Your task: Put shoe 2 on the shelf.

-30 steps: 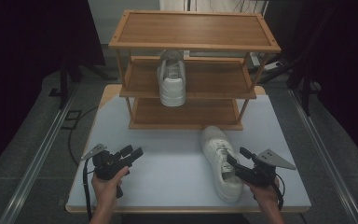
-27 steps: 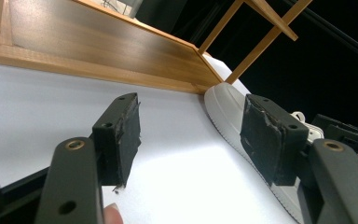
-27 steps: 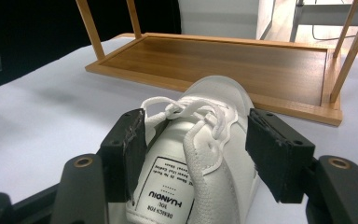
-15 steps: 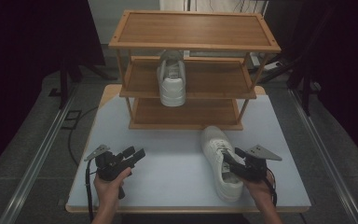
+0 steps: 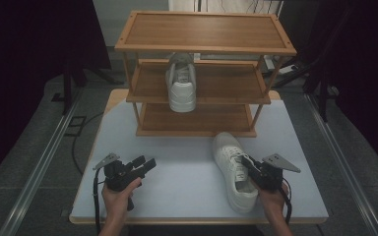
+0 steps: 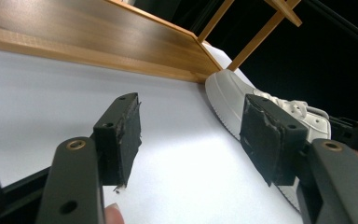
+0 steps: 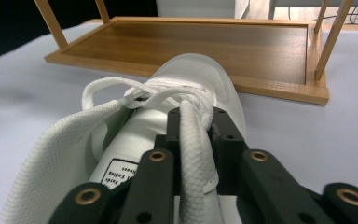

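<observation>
Right gripper [image 5: 250, 167] moved in since earlier, jaws now pinching shoe [image 5: 235, 169] collar; left gripper [image 5: 145, 164] wide, idle at 7 o'clock; likely next: lift toward rack [image 5: 204, 48] at 12

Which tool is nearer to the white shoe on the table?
Right. The right tool is clamped on the edge of the white shoe at its opening; the left tool hovers open, apart from it, across bare table.
</observation>
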A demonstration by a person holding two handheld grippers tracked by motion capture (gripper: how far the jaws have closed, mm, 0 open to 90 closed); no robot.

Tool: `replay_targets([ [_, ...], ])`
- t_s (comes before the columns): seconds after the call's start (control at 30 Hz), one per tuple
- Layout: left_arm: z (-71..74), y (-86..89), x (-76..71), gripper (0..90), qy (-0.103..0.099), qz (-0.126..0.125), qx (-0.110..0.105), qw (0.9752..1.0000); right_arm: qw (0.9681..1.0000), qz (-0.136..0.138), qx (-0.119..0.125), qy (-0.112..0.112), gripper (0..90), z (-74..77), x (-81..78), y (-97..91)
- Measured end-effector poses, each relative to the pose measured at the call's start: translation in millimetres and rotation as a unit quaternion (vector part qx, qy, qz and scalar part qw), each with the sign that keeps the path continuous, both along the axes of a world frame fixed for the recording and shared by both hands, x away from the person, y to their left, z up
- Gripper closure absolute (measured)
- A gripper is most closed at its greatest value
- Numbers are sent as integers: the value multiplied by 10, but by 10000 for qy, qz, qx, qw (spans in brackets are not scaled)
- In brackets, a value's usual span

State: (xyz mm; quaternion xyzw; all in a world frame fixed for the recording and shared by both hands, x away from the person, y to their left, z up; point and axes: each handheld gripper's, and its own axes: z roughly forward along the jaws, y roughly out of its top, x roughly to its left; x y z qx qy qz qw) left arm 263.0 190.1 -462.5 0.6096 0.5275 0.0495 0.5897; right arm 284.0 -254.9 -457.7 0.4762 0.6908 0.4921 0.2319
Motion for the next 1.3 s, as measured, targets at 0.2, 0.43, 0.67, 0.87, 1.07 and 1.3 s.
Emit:
replay_targets([
  [0.2,2,12,-2,384,-8,4,16,10000,9987,28,504,-9,828,-4,-20,-60],
  [0.43,-23,29,8,385,38,26,-4,10000,9918,107,1272,-75,828,66,-71,-115],
  [0.67,-18,44,-5,397,25,135,-28,9999,9760,142,2168,-158,829,178,-118,-159],
  [0.87,-20,64,-7,397,29,181,-64,9998,9658,186,2575,-230,831,241,-126,-185],
  [1.07,-30,68,-9,396,70,154,-54,9998,9560,347,2886,-401,830,409,-134,-165],
  [1.3,-16,111,-14,397,94,201,-182,9996,9517,353,3006,-524,830,628,-130,-142],
])
